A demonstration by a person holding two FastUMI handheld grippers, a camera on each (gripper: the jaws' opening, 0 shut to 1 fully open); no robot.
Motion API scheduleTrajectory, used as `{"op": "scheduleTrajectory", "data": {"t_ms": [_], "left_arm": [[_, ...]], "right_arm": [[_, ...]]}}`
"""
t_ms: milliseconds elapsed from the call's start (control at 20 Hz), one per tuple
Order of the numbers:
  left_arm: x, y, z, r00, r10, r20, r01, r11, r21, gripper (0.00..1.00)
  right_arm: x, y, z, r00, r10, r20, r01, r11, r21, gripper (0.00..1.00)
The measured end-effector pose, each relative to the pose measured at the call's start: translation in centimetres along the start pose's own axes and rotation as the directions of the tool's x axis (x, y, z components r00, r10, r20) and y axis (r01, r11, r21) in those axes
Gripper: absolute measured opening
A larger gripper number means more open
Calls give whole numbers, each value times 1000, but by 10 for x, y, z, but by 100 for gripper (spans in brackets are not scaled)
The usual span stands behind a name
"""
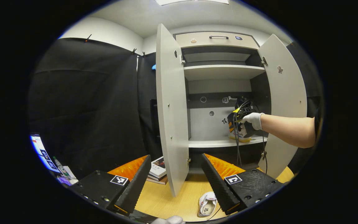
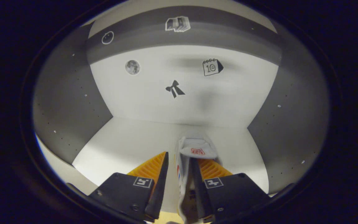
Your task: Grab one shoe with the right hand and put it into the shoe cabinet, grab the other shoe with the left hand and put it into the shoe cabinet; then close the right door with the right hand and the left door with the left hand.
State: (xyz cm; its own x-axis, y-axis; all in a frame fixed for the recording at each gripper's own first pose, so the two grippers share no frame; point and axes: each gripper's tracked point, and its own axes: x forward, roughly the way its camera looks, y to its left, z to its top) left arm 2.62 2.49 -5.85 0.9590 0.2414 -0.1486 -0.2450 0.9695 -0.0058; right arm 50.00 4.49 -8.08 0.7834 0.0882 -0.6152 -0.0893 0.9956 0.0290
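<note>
A: Right now, status on the right gripper (image 2: 179,169)?

B: Fingers narrowly parted, a white low-top shoe (image 2: 189,168) between them. Right finger presses its side; there's a slim gap on the left finger's side, so I can't call it a firm two-sided clamp. Shoe hangs just over the pale shelf floor (image 2: 129,140) of the grey-and-white shoe cabinet (image 1: 219,84), right of centre. In the left gripper view a gloved hand (image 1: 253,119) holds that gripper (image 1: 239,121) inside the lower compartment, near the right wall.

A: Room in there?

B: Plenty. Shelf floor is bare to the left of the shoe, right up to the back panel. Dark side wall (image 2: 287,124) on the right is near the shoe.

A: Left gripper (image 1: 176,177)?

B: Wide open, holding nothing. It hovers above the light wooden table (image 1: 166,199), in front of the cabinet. The tall white left door (image 1: 170,112) stands open edge-on, its lower corner sitting between the two fingers in that view.

A: Second shoe?

B: White shoe with red heel tab (image 1: 207,203) lies on the table, opening upward, just beside the left gripper's right finger, below the door's bottom edge. The white right door (image 1: 286,102) is swung wide; the forearm passes in front of it. A stack of books (image 1: 158,169) sits on the table to the left of the left door.
</note>
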Motion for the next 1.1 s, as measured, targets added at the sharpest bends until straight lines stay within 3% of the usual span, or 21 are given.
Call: {"op": "scheduleTrajectory", "data": {"t_ms": [150,200,450,750,850,950,1100], "left_arm": [[-2,3,2,1000,-15,9,15,1000,0,96],[-3,3,2,1000,-23,10,23,1000,-1,96],[-5,3,7,997,-66,29,66,998,4,96],[-4,-1,9,991,-127,49,125,992,34,100],[-6,-5,10,987,-152,53,150,988,32,96],[-6,-7,10,984,-171,55,169,985,38,100],[-5,-8,9,979,-191,67,187,981,51,100]], "right_arm": [[-40,-2,20,989,-17,148,14,1000,19,69],[-58,-1,27,978,-19,205,14,1000,24,70],[-165,5,31,900,-10,436,-3,1000,28,100],[-268,7,-26,808,7,590,-11,1000,3,100],[-295,4,-58,796,4,605,3,1000,-11,100],[-316,3,-87,780,7,626,11,1000,-25,100],[-336,-4,-134,779,3,627,10,1000,-18,99]]}}
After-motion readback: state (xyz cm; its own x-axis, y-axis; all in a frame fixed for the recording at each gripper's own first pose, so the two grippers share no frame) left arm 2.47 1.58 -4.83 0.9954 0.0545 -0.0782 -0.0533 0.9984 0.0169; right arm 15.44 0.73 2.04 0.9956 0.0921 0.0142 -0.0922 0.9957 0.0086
